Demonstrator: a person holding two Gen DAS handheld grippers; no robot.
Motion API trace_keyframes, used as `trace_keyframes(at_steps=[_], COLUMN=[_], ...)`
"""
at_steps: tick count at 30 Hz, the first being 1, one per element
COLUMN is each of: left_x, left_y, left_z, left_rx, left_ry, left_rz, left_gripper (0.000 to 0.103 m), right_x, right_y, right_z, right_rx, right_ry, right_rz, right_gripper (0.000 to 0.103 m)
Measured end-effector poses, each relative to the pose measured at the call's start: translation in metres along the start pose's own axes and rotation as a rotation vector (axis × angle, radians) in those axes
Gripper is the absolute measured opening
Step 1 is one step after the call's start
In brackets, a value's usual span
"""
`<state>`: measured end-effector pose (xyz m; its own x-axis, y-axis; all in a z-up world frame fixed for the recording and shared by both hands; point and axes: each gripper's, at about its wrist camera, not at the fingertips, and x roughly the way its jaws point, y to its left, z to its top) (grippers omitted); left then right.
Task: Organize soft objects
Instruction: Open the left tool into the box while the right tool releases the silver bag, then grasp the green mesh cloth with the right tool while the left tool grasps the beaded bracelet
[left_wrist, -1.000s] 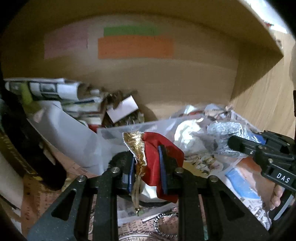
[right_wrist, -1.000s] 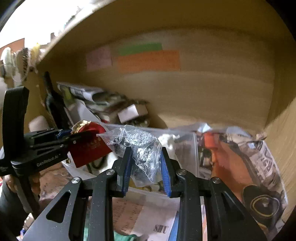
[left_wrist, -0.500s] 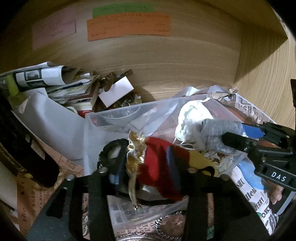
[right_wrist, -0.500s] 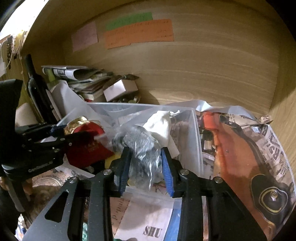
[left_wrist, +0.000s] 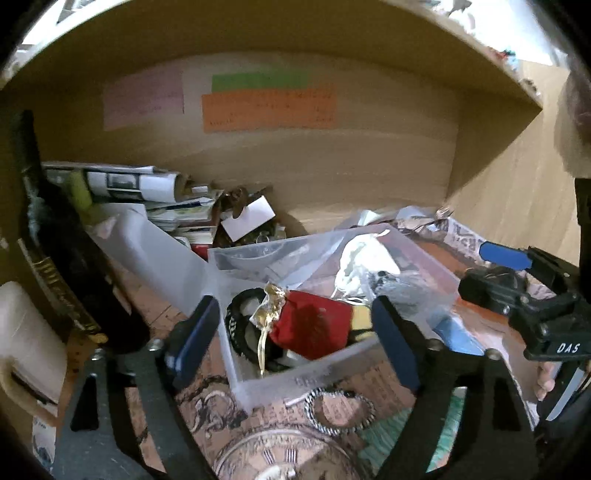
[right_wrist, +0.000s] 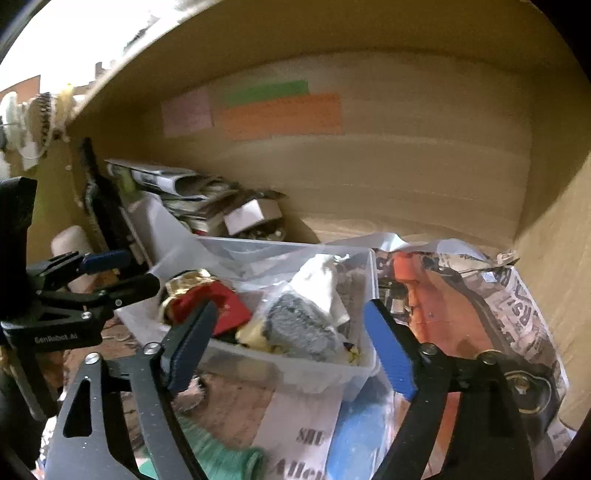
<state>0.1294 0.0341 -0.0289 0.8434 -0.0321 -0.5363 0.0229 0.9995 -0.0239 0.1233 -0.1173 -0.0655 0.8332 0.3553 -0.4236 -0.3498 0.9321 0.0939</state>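
Observation:
A clear plastic bin (left_wrist: 295, 380) sits on the shelf floor; it also shows in the right wrist view (right_wrist: 288, 365). In it lie a red pouch with a gold tie (left_wrist: 314, 325) (right_wrist: 214, 299), a grey fuzzy item in a clear bag (right_wrist: 299, 325) (left_wrist: 391, 284) and a white cloth (right_wrist: 321, 280). My left gripper (left_wrist: 295, 343) is open and empty, just above the bin's near edge. My right gripper (right_wrist: 284, 343) is open and empty, in front of the bin.
Rolled newspapers and a small white box (left_wrist: 251, 218) are piled at the back left. A dark bottle (left_wrist: 62, 266) leans at the left. Newspaper (right_wrist: 480, 295) covers the floor to the right. Wooden shelf walls close in behind and to the right.
Both grippers have opened and pulled back. The red pouch and the bagged grey item were let go and now lie in the bin.

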Motion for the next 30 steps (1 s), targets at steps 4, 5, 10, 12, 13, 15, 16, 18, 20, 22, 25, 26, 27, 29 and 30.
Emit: trace_keyframes(at_steps=[4,5,10,12,13,15,16,18,20,22,25,26,27,29,30], left_x=[-0.019,-0.022,-0.031,-0.031,-0.030,-0.029,-0.028,-0.026,-0.025,-0.021,-0.015,-0.012,-0.009,-0.003,0.000], left_y=[0.002,0.003,0.003,0.003,0.004,0.006,0.006,0.008,0.008,0.010,0.011,0.011,0.011,0.010,0.009], left_z=[-0.009,-0.012,-0.034,-0.045,-0.050,-0.060,-0.066,-0.077,-0.086,-0.094,-0.101,-0.103,-0.104,-0.104,-0.104], left_rx=[-0.016,-0.015,-0.006,-0.014,-0.020,-0.029,-0.032,-0.041,-0.052,-0.063,-0.075,-0.077,-0.077,-0.075,-0.073], left_ry=[-0.013,-0.010,0.028,0.051,0.065,0.093,0.108,0.132,0.155,0.179,0.212,0.226,0.240,0.256,0.263], left_rz=[0.000,0.001,0.005,0.000,-0.004,-0.012,-0.016,-0.020,-0.026,-0.031,-0.035,-0.037,-0.041,-0.049,-0.052], left_gripper=[0.095,0.095,0.096,0.097,0.097,0.097,0.097,0.097,0.097,0.097,0.097,0.097,0.097,0.097,0.097], right_x=[-0.017,-0.020,-0.026,-0.023,-0.021,-0.016,-0.012,-0.005,0.002,0.009,0.018,0.019,0.019,0.017,0.015], right_y=[0.013,0.016,0.029,0.033,0.034,0.038,0.040,0.045,0.052,0.058,0.060,0.060,0.058,0.055,0.053], right_z=[-0.009,-0.013,-0.034,-0.043,-0.048,-0.059,-0.064,-0.072,-0.079,-0.086,-0.092,-0.094,-0.095,-0.096,-0.096], right_rx=[-0.025,-0.026,-0.019,-0.006,0.001,0.013,0.017,0.007,-0.020,-0.048,-0.073,-0.078,-0.080,-0.082,-0.083], right_ry=[-0.014,-0.013,0.021,0.048,0.067,0.104,0.127,0.170,0.211,0.252,0.302,0.310,0.317,0.316,0.314], right_rz=[0.012,0.018,0.049,0.071,0.082,0.103,0.114,0.134,0.132,0.128,0.126,0.130,0.135,0.134,0.133], right_gripper=[0.086,0.089,0.091,0.091,0.091,0.091,0.091,0.091,0.091,0.091,0.091,0.090,0.089,0.076,0.073])
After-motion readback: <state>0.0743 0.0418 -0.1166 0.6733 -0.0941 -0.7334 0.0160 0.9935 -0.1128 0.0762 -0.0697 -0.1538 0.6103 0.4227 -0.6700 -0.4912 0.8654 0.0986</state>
